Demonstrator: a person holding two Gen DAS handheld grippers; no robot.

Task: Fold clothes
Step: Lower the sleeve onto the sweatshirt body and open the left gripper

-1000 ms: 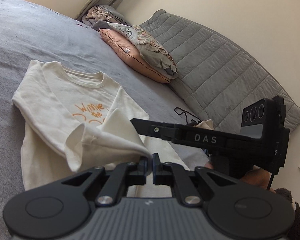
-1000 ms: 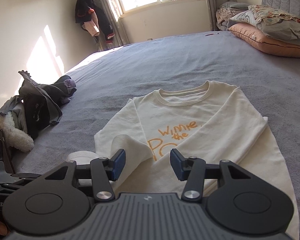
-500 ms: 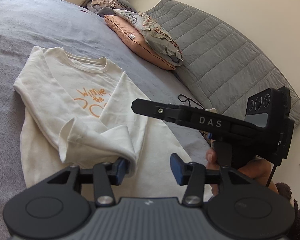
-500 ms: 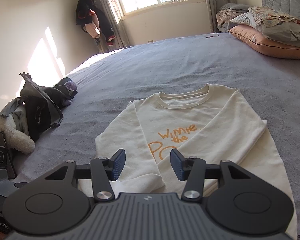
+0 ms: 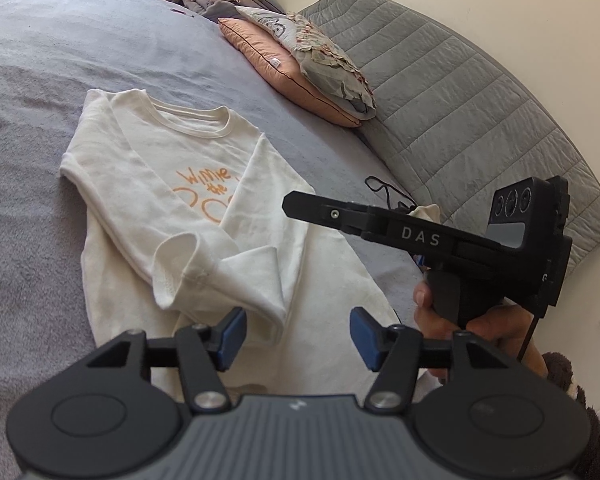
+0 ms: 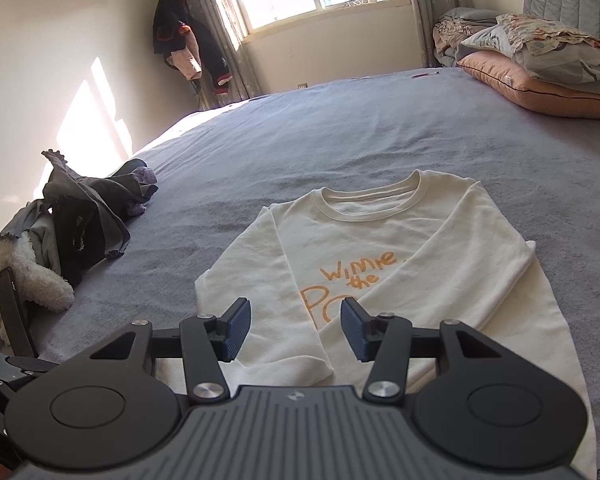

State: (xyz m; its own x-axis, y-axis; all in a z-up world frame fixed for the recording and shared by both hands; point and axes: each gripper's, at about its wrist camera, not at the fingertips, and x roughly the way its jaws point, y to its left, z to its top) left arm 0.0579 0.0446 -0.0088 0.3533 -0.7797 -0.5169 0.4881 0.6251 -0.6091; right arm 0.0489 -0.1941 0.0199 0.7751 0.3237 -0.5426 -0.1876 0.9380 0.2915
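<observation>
Now, release: the left gripper has let go of the sleeve cuff it pinched a second ago; its blue fingers stand wide apart with nothing between them.
Sleeves: both sleeves of the cream sweatshirt now lie folded in across the chest, the dropped cuff settling in a loose, slightly puffed roll just beyond the left gripper.
Right gripper: the right gripper hovers over the lower chest of the garment, its fingers spread as they were, holding nothing.
Garment position: the sweatshirt lies flat, print side up, on the grey bed, collar away from the person, hem toward them.
Meaning for the task: by my judgement the sleeve fold is laid; the body stays full length, so a fold of hem toward collar appears outstanding.
Hidden: the hem sits behind both gripper bodies; the orange lettering is partly covered by the sleeves.
Unclear: the dark clothes pile at the bed's edge is too tangled to tell apart.
</observation>
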